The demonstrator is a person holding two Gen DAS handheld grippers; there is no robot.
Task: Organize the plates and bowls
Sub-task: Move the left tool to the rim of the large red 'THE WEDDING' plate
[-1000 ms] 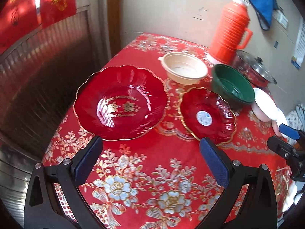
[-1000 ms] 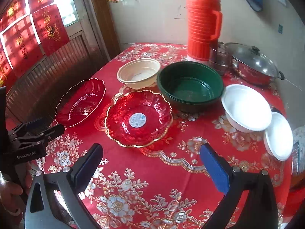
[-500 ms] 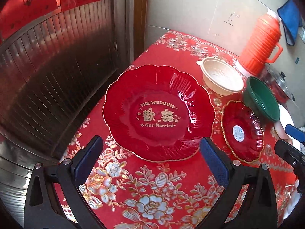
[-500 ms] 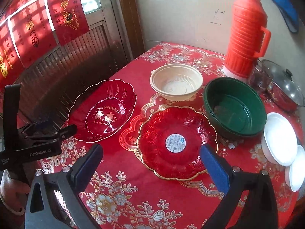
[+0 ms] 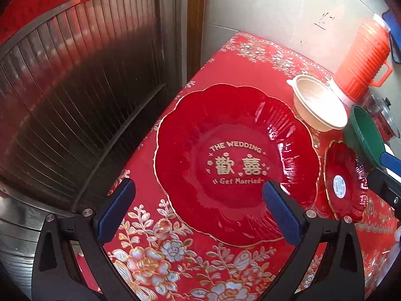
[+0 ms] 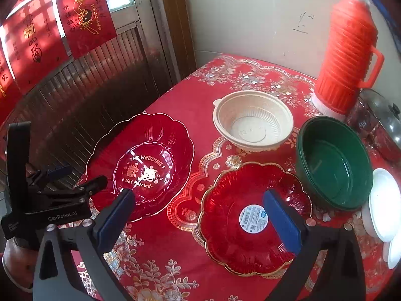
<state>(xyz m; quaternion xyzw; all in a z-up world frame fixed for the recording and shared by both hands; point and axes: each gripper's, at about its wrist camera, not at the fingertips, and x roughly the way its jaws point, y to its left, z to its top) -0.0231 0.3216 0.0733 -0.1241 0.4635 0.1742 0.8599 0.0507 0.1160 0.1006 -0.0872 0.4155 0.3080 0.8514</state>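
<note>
— Two grippers on record, both with jaws spread wide and nothing between the pads. State their positions.

— The left gripper (image 5: 198,209) hangs over the near rim of the large red plate (image 5: 235,160); its right pad overlaps the plate's near edge in the left wrist view, though contact cannot be confirmed. The right gripper (image 6: 200,217) hangs above the small red plate (image 6: 253,215), its right pad over the plate's white sticker.

— Where do the task items lie?

— All on the red floral tablecloth (image 6: 163,258). The large plate sits at the table's left edge, its scalloped rim close to the drop. The small plate lies to its right, apart from it, with a strip of cloth between them. Behind stands the cream bowl (image 6: 253,123); right of that the green bowl (image 6: 333,163), its rim just beside the small plate's far edge. White dishes (image 6: 383,205) are crowded at the right edge, touching or nearly touching the green bowl; which, I cannot tell.

— Open room?

— Bare cloth in front of both plates, nearest the grippers, and at the far corner by the wall. The orange thermos (image 6: 345,57) and a lidded pot (image 6: 383,115) occupy the far right.
</note>
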